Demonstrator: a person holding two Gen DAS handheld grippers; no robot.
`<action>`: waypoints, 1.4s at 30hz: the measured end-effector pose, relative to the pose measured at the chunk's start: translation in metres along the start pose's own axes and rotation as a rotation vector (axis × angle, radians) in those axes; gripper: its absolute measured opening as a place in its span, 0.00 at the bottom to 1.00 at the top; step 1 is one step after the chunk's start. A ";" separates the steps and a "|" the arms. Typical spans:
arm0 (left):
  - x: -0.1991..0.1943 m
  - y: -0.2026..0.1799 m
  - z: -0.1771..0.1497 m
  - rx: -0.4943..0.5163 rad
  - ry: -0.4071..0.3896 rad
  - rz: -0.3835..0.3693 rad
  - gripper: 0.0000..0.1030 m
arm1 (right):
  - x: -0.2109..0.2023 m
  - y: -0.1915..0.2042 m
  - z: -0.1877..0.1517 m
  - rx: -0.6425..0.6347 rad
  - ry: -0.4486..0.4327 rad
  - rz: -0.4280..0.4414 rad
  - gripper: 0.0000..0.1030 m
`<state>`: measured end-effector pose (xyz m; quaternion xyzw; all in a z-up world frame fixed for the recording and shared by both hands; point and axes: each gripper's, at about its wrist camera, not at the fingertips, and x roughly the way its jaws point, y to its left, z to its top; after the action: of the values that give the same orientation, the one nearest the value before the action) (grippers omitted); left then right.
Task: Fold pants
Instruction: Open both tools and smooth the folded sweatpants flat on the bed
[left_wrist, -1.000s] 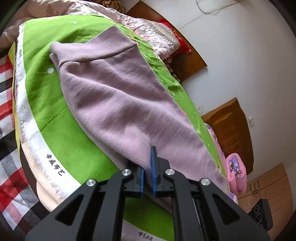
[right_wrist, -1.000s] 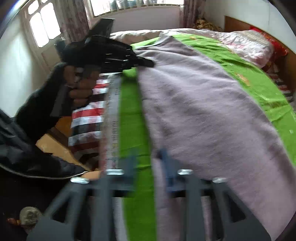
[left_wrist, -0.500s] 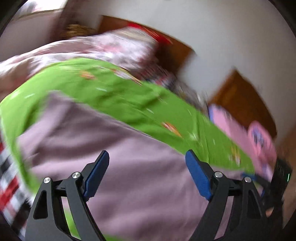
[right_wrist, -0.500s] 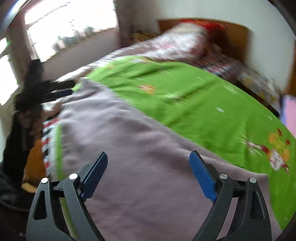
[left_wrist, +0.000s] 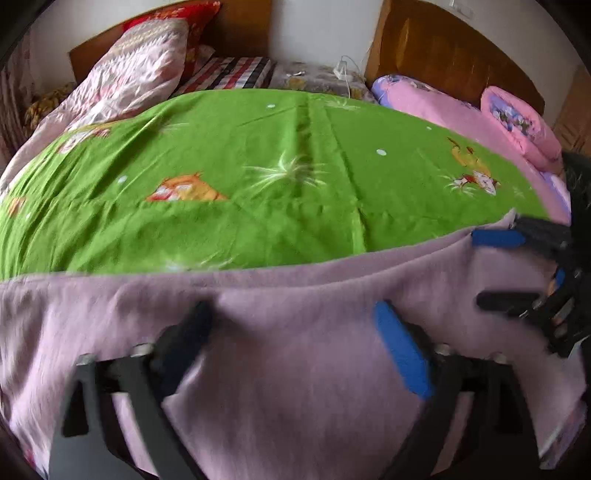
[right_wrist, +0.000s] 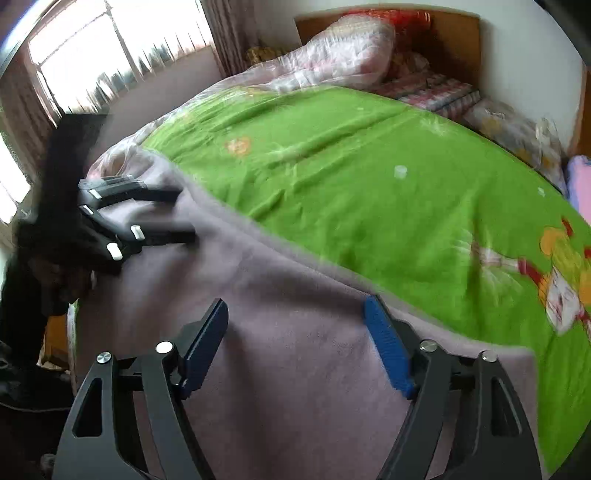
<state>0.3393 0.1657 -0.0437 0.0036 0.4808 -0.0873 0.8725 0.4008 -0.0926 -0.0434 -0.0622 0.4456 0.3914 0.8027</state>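
The lilac knit pants (left_wrist: 288, 362) lie flat along the near edge of the green bed cover (left_wrist: 280, 177); they also fill the near part of the right wrist view (right_wrist: 288, 325). My left gripper (left_wrist: 295, 325) is open and empty, its jaws wide apart just over the fabric. My right gripper (right_wrist: 295, 325) is open and empty over the pants. The right gripper also shows at the right edge of the left wrist view (left_wrist: 517, 266), and the left gripper at the left of the right wrist view (right_wrist: 162, 218). Both hover near the pants' far edge.
Pillows and a floral quilt (left_wrist: 140, 70) lie by the wooden headboard (left_wrist: 450, 55). A pink rolled blanket (left_wrist: 517, 122) sits at the right. A window (right_wrist: 92, 62) is at the left of the right wrist view. The green cover (right_wrist: 388, 184) stretches beyond the pants.
One second ago my left gripper was shut on the pants; both grippers have since opened wide, let go and swung to face across the bed toward the headboard.
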 end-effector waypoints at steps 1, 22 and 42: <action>0.001 -0.004 0.001 0.003 0.002 0.029 0.94 | -0.004 -0.002 0.002 0.030 -0.001 -0.017 0.70; -0.046 -0.128 0.024 0.158 -0.142 -0.134 0.98 | -0.148 -0.011 -0.075 0.129 -0.144 -0.262 0.85; 0.019 -0.305 0.009 0.573 -0.067 -0.203 0.98 | -0.286 -0.062 -0.266 0.535 -0.269 -0.585 0.86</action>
<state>0.3088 -0.1383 -0.0312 0.1989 0.4056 -0.3061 0.8380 0.1810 -0.4183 0.0009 0.0760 0.3864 0.0220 0.9189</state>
